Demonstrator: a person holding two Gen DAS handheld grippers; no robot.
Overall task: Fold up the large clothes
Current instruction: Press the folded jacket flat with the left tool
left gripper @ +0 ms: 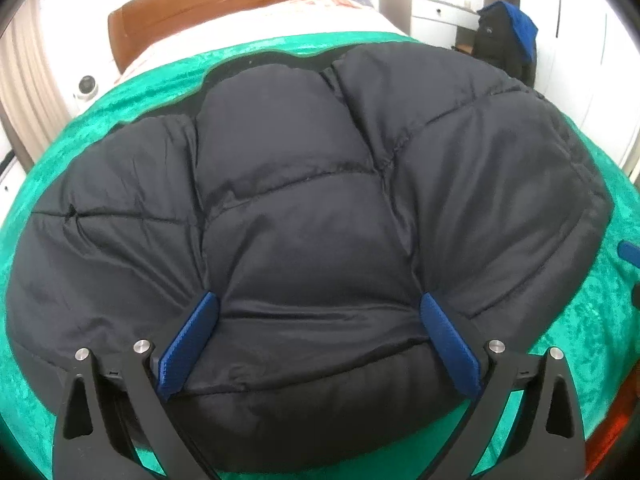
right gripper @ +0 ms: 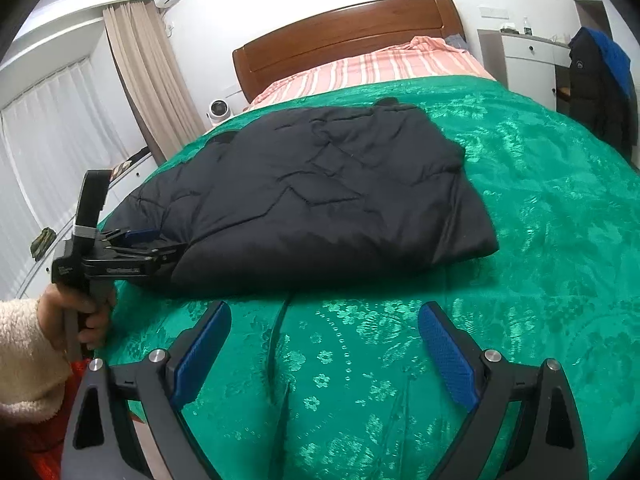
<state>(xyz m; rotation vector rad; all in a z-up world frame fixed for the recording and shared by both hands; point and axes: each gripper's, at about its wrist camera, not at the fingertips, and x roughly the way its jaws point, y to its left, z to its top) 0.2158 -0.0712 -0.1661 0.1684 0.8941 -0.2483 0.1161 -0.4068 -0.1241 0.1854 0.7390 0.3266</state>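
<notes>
Left wrist: puffy quilted jacket (left gripper: 304, 208), tongs (left gripper: 320, 308) spread

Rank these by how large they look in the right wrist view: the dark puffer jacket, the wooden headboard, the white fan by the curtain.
1. dark puffer jacket
2. wooden headboard, though it stands farther off, so its true size is unsure
3. white fan

jacket (right gripper: 304, 196) on bedspread (right gripper: 540, 208), headboard (right gripper: 344, 28) behind

One folded dark jacket (right gripper: 312, 196), one green bedspread (right gripper: 520, 240), two tongs, left (left gripper: 318, 308) and right (right gripper: 324, 320).
</notes>
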